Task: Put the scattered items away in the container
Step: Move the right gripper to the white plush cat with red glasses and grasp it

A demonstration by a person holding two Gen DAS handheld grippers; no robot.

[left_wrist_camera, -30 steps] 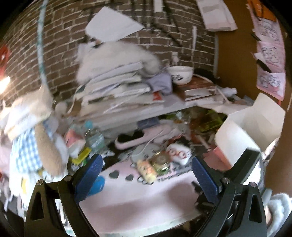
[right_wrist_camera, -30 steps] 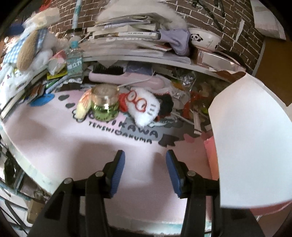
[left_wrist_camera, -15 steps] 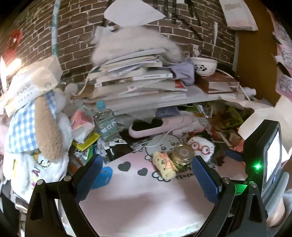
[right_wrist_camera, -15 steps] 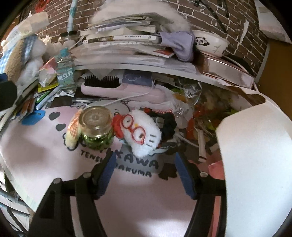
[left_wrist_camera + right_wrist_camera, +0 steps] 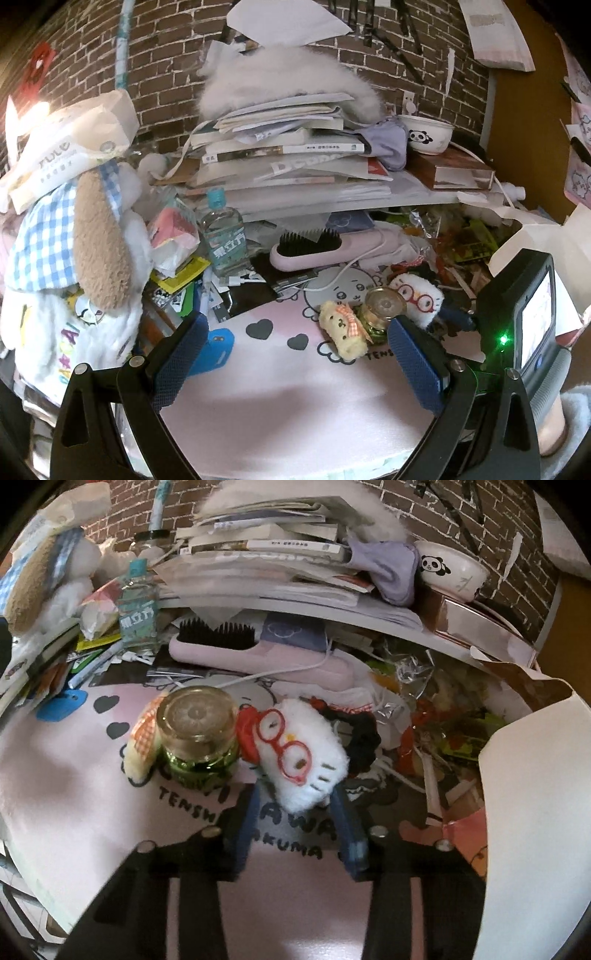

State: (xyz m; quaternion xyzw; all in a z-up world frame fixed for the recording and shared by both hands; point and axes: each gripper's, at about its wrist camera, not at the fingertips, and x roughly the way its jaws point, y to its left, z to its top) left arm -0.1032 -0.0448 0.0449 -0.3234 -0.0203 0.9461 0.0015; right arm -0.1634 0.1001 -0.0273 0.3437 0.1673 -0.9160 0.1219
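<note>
- The right tool [image 5: 295,805] is low over the pink mat [image 5: 74,794], its blue fingers apart and set either side of the near end of the white plush with red glasses [image 5: 299,753]; they do not look closed on it yet, though blur makes contact hard to judge.
- The plush lies on the mat, touching the small glass jar [image 5: 197,734] on its left, with a yellow plush [image 5: 142,746] on the jar's far side and a black scrunchie [image 5: 364,738] just beside it on the right.
- To grasp well, push a little further so the pads take the body rather than only the fluffy edge, then close firmly; soft pile compresses and may slip.
- Keep the left finger off the jar, which looks easy to topple.
- Lift straight up before swinging right toward the white box [image 5: 535,812], whose open flap stands near.
- The left tool [image 5: 295,354] hovers over the mat with its fingers wide apart, holding nothing; it is best kept back.
</note>
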